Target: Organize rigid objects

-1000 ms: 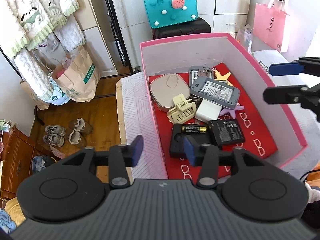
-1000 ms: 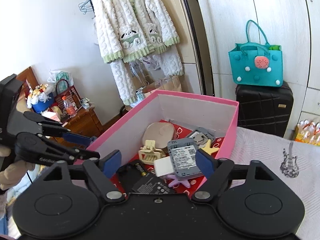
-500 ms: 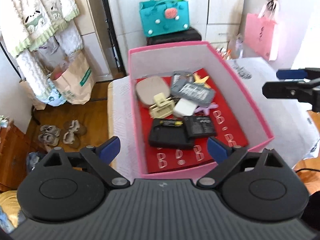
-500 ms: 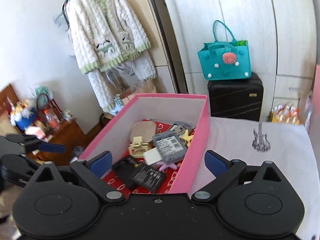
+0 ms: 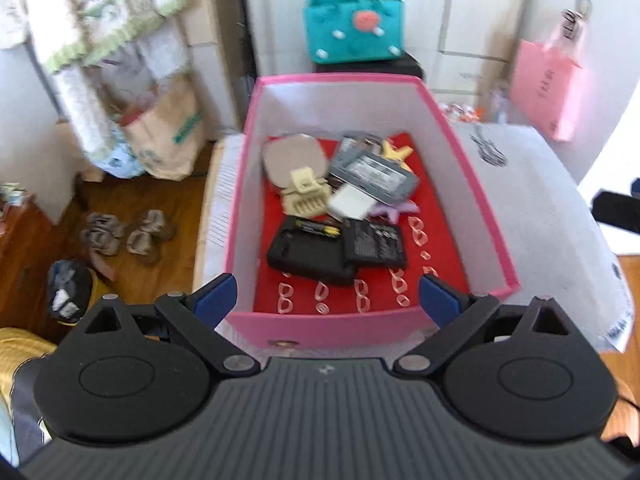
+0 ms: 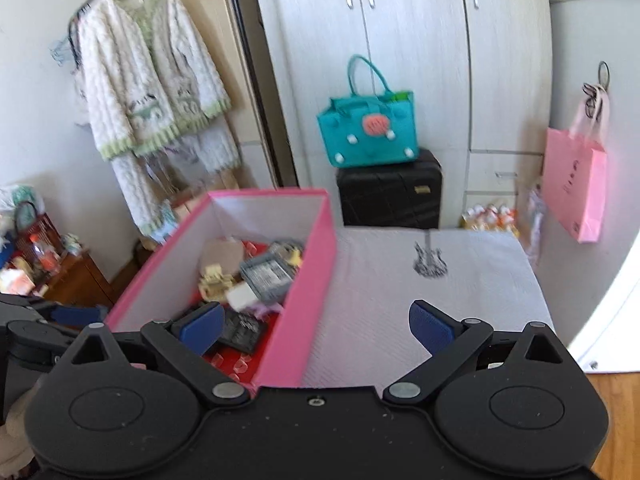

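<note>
A pink box (image 5: 340, 78) with a red patterned floor stands on a white cloth. In it lie a black case (image 5: 308, 254) with a yellow-black battery (image 5: 318, 227) on top, a flat black battery pack (image 5: 376, 244), a cream hair claw (image 5: 306, 196), a white charger (image 5: 352, 204), a grey device (image 5: 376, 172) and a beige compact (image 5: 292, 158). My left gripper (image 5: 326, 298) hovers before the box's near wall, its jaws opening, gripping nothing. My right gripper (image 6: 316, 325) is open and straddles the box's right wall (image 6: 304, 308) from above, holding nothing.
The white cloth (image 6: 420, 300) with a guitar print spreads to the right of the box. Behind it are a teal bag (image 6: 368, 136) on a black suitcase (image 6: 390, 196) and a hanging pink paper bag (image 6: 576, 188). Shoes (image 5: 124, 232) lie on the wooden floor at left.
The left jaws have spread from narrow to wide, and that gripper has drawn back from inside the box. The right gripper has pulled back and swung right towards the cloth.
</note>
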